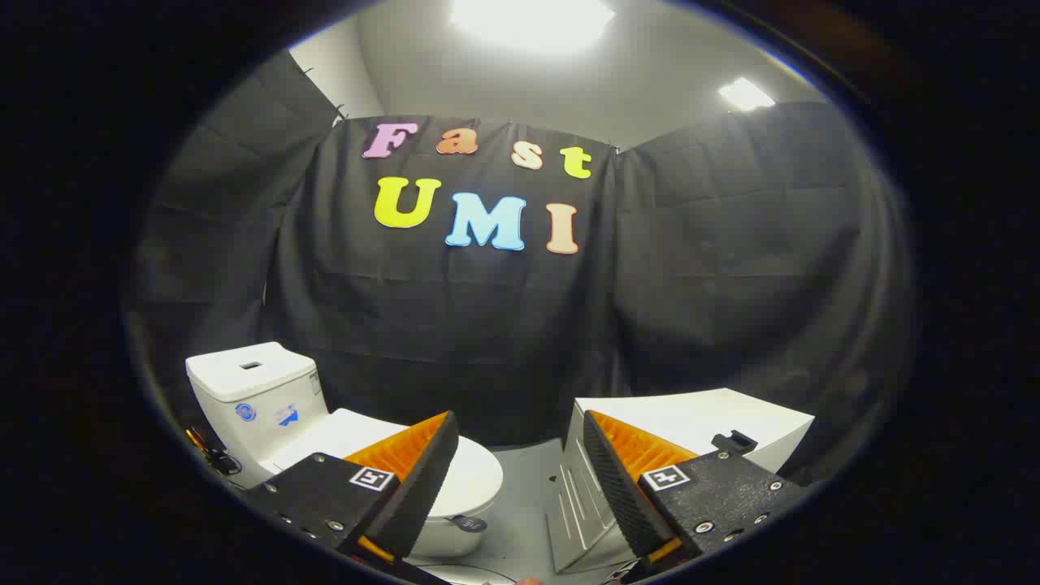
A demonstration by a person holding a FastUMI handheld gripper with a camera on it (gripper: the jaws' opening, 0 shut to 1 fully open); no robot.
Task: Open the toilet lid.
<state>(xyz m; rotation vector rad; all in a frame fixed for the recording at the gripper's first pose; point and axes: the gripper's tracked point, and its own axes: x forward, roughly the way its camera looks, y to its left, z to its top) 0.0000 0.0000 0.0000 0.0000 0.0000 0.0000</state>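
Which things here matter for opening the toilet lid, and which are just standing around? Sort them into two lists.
For the job:
- toilet lid, down, beyond the left finger
- toilet tank, behind the lid
- tongs, open, holding nothing

Just standing about:
- white cabinet, behind the right finger
- grey floor, between the fingers
- ceiling lights

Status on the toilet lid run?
Gripper open, jaws wide apart, holding nothing. Toilet ahead and below, lid down, partly behind one jaw, untouched. White cabinet beside it. Nothing blocking.

A mock bathroom booth: toilet (341,439) on grey floor (520,487) before black cloth wall (455,341).
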